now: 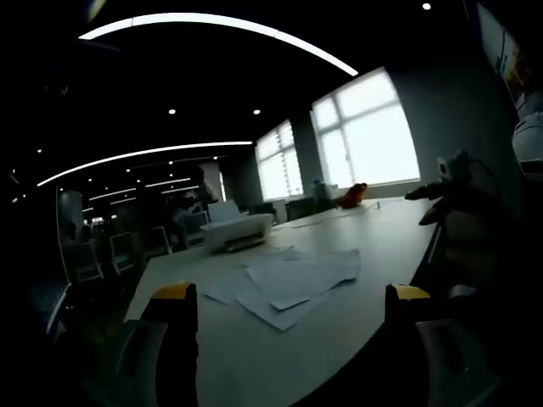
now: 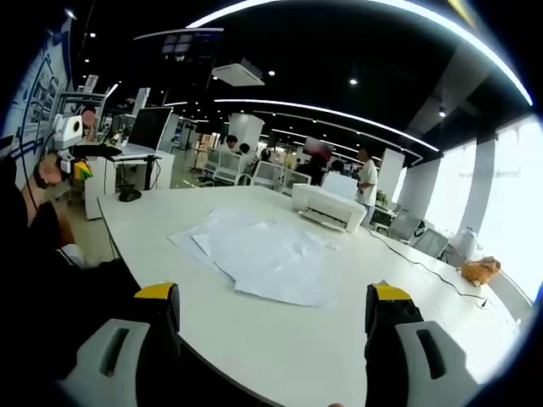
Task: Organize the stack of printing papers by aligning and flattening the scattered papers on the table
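Two grippers: left gripper (image 1: 288, 301) and right gripper (image 2: 273, 309) — jaws of each wide apart, holding nothing, both off the near edge of the table.
Papers (image 2: 263, 254): several white sheets, exact count unclear, overlapping loosely on the middle of the table (image 2: 280, 339).
Printer (image 2: 329, 207): one, white, beyond the papers.
Orange object (image 2: 479, 270): one, at the table's far end by the windows.
Room: open office — desks, standing people, curved ceiling lights.

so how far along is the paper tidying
Nothing looks done yet: the papers lie fanned out and overlapping on the table, near the printer. Nothing is in hand; the left gripper and right gripper are open, short of the sheets. Gathering, aligning and flattening all remain.
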Demonstrator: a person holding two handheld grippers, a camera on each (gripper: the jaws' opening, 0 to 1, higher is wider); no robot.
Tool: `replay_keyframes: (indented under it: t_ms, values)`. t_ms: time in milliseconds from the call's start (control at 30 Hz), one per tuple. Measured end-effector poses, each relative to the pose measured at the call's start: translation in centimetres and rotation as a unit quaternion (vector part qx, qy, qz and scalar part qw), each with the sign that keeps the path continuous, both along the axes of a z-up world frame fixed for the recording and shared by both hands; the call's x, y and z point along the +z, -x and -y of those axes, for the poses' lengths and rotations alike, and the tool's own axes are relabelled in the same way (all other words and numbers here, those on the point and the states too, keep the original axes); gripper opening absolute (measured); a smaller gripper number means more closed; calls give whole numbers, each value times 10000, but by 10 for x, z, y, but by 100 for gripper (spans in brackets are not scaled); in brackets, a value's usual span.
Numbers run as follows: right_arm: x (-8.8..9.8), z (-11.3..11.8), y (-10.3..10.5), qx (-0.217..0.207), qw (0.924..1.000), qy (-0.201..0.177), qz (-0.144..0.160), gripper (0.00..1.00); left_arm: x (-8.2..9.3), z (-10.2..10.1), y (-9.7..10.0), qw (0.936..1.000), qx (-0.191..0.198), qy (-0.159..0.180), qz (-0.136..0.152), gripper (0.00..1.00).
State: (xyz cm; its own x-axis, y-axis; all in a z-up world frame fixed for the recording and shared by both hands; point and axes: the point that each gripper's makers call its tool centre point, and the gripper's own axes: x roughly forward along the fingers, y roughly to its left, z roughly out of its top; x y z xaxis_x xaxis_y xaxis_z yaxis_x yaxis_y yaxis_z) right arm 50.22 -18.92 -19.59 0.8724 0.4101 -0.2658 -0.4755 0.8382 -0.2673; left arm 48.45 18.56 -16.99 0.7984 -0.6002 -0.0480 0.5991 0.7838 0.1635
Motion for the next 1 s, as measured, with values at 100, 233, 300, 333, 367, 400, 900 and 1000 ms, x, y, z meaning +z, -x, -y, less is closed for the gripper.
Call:
replay_keyframes:
  t_ms: [100, 233, 300, 333, 367, 400, 900, 1000]
  values:
    - [1, 1, 1, -5, 10000, -2, 10, 85, 0, 1, 0, 10000, -12, 1, 0, 94]
    - [1, 1, 0, -13, 10000, -9, 13, 85, 1, 2, 1, 10000, -23, -11, 4, 94]
    - [1, 1, 0, -12, 10000, -5, 15, 85, 1, 3, 1, 10000, -27, -6, 7, 94]
    - [1, 1, 0, -8, 10000, -6, 15, 85, 1, 3, 1, 10000, -27, -7, 7, 94]
    - [0, 0, 0, -1, 10000, -6, 10, 85, 1, 3, 1, 10000, -26, -9, 7, 94]
    - [0, 0, 1, 3, 10000, -7, 8, 85, 1, 3, 1, 10000, -26, -12, 6, 94]
    - [-3, -2, -1, 34, 10000, 13, -22, 85, 0, 6, 1, 10000, -66, -16, -9, 94]
    - [-3, -3, -2, 46, 10000, 21, -27, 85, -1, 7, 1, 10000, -74, -22, -12, 94]
